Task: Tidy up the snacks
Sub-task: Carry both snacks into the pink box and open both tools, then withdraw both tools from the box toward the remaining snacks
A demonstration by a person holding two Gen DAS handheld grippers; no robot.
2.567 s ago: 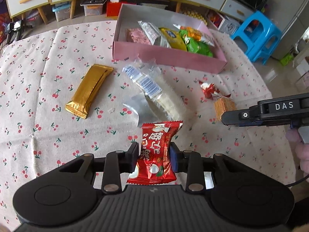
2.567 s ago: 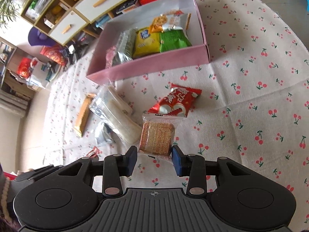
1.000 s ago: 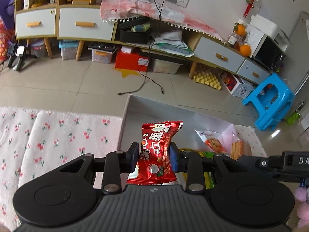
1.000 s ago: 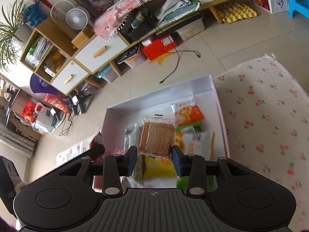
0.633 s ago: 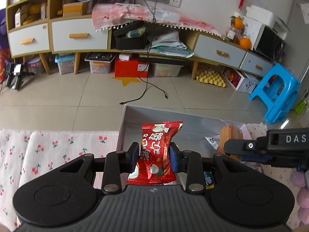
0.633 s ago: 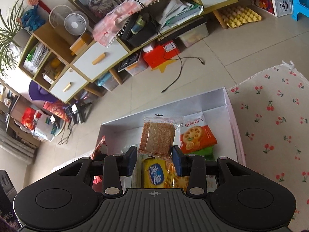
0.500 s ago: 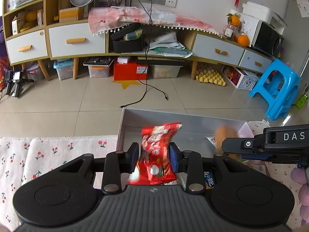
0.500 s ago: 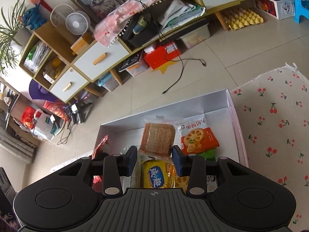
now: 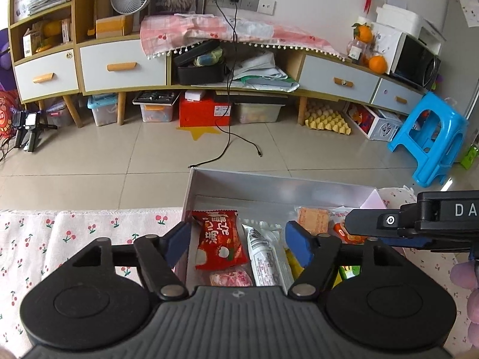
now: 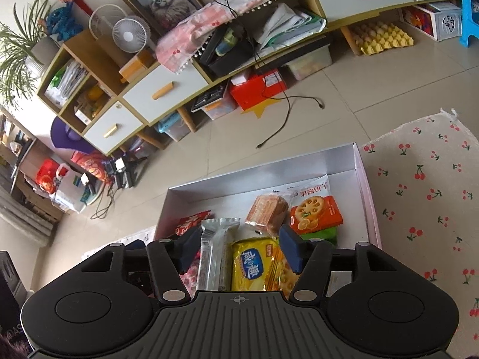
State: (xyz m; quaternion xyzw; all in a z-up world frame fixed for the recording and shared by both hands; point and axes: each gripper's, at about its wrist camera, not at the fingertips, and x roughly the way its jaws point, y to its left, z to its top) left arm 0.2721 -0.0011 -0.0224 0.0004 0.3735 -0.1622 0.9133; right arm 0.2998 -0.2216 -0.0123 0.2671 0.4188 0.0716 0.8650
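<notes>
Both grippers hang spread and empty over the box (image 9: 281,184): the left gripper (image 9: 239,243) has its blue pads wide apart, and the right gripper (image 10: 239,249) likewise, with nothing between the fingers of either. Below them the pale-walled box sits on the cherry-print tablecloth (image 10: 425,197) at the table's far edge, and it holds the snacks. At its left end lies the red snack packet (image 9: 220,243), flat and face up, with a pink wrapped snack (image 9: 230,278) just below it in the left wrist view. Beside the red packet lies a silvery white bar (image 9: 268,258), which the right wrist view shows as a long clear-and-silver wrapper (image 10: 215,254) running lengthwise between the fingers. Next to it lies a yellow cracker packet (image 10: 259,264) with a blue oval label. Past that, towards the box's far wall, the clear-wrapped cracker stack (image 10: 266,214) rests tilted, its lower end overlapping the yellow packet. Just to its right lies an orange biscuit packet (image 10: 315,211), on top of a green packet (image 10: 321,233). From the left wrist view, the right gripper's black body (image 9: 419,221) reaches across the box's right end.
</notes>
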